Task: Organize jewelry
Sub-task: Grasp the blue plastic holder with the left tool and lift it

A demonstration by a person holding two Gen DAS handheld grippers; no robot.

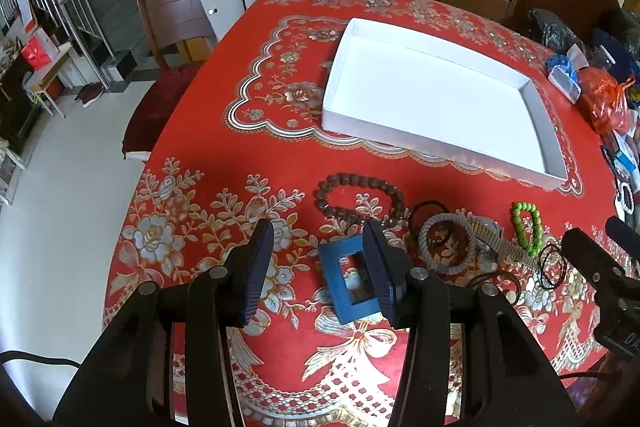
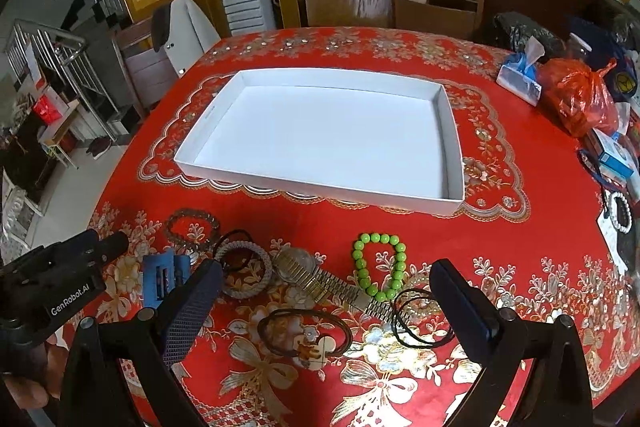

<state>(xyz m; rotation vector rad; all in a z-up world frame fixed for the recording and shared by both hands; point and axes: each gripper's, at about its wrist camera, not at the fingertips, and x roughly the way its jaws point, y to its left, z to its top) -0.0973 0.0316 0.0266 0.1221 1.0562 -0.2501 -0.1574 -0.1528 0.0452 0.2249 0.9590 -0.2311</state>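
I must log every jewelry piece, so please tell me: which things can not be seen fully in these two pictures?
- Blue hair clip: left wrist view, the left gripper finger covers its right side.
- Wristwatch: dial too small to read in both views.
- White bead bracelet: right wrist view, near the edge and distorted.

Red floral tablecloth table (image 2: 500, 227), white tray (image 2: 454, 143), bracelets (image 2: 380, 267), watch (image 2: 320, 279), hair ties (image 2: 304, 335)

Matt white cardboard tray (image 2: 452, 131), glossy green beads (image 2: 380, 263), metal watch band (image 2: 340, 287).
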